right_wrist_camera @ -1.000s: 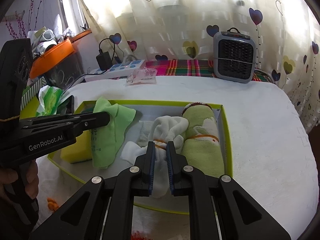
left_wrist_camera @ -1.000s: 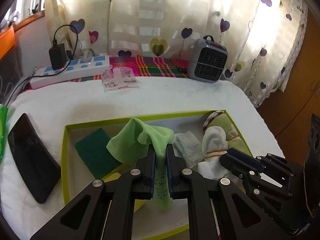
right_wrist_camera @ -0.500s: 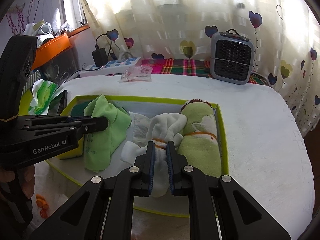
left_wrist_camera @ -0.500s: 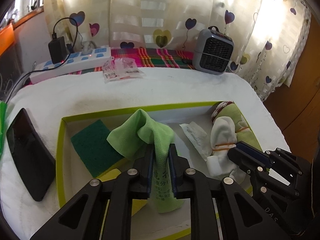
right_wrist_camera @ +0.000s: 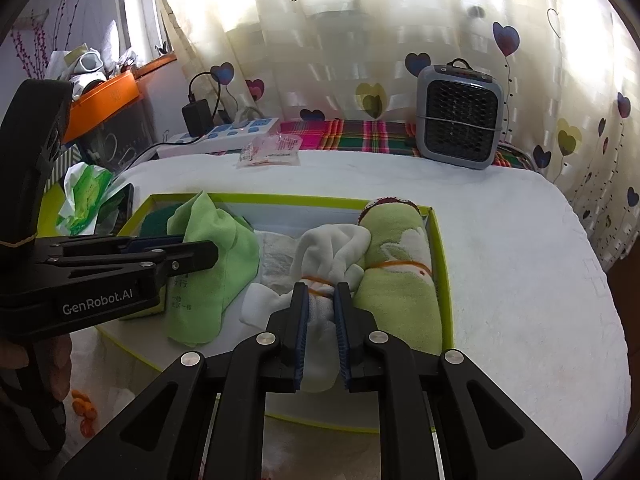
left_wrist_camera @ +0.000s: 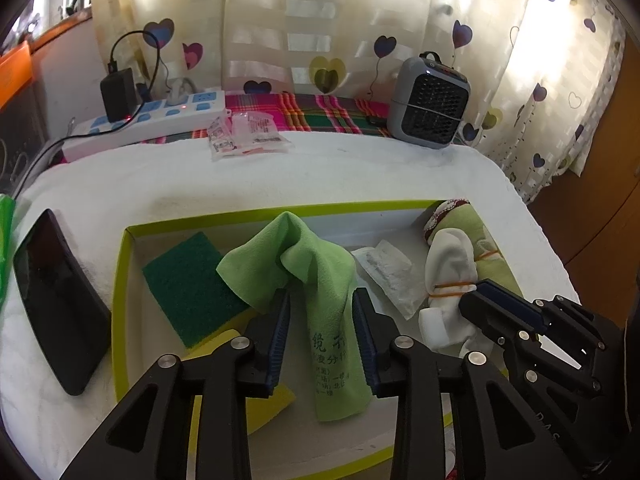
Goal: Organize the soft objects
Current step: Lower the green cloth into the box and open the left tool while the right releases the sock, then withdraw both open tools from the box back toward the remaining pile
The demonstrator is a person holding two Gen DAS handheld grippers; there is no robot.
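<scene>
A lime-rimmed shallow box (left_wrist_camera: 120,280) (right_wrist_camera: 444,248) lies on the white towel-covered table. My left gripper (left_wrist_camera: 320,300) is open, its jaws on either side of a light green cloth (left_wrist_camera: 316,276) (right_wrist_camera: 216,248) that lies draped in the box. My right gripper (right_wrist_camera: 321,292) is shut on a white rolled cloth with an orange rubber band (right_wrist_camera: 332,248) (left_wrist_camera: 448,268). A rolled green towel (right_wrist_camera: 396,264) lies along the box's right wall. A green-and-yellow sponge (left_wrist_camera: 188,276) sits at the box's left. A white packet (left_wrist_camera: 388,268) lies between the cloths.
A black phone (left_wrist_camera: 56,288) lies left of the box. A grey heater (left_wrist_camera: 430,104) (right_wrist_camera: 460,116), a power strip (left_wrist_camera: 152,120) and plastic sachets (left_wrist_camera: 248,136) stand at the back. A green tissue pack (right_wrist_camera: 84,196) is at far left. Orange bits (right_wrist_camera: 82,408) lie near the front.
My left gripper has opened and let go of the light green cloth, which now rests in the box. My right gripper stays shut on the white roll.
</scene>
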